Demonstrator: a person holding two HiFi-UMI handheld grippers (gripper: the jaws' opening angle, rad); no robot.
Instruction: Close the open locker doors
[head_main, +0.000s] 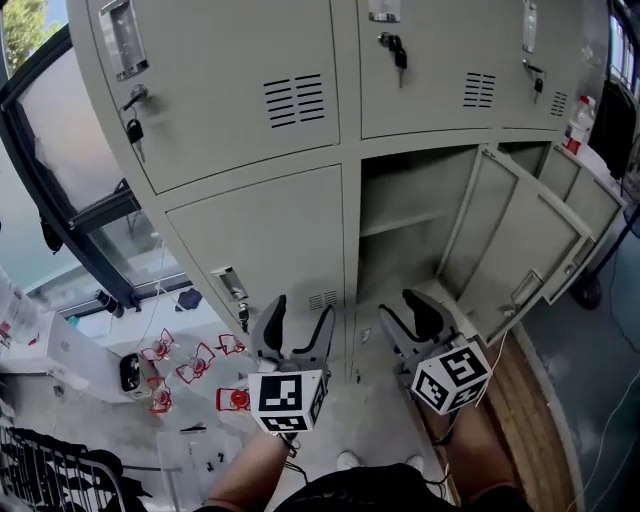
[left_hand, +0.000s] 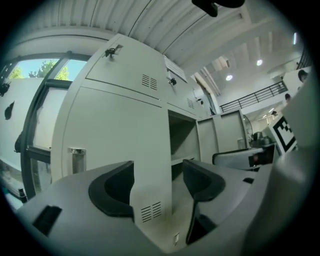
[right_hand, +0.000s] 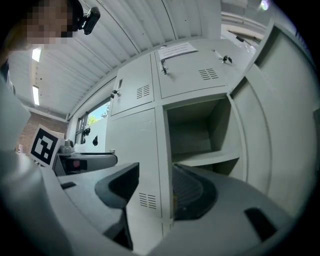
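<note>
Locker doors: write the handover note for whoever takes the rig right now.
Left gripper: open, empty, held in front of the closed lower left door.
Right gripper: open, empty, facing the open middle compartment.
Its door stands swung out to the right; a second door beyond it looks open too.
Done: neither is shut.
Left: push both shut.

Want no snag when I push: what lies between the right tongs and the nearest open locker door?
Nothing. In the head view the stretch from the right tongs to that open door is bare; the tongs stand apart and empty.
</note>
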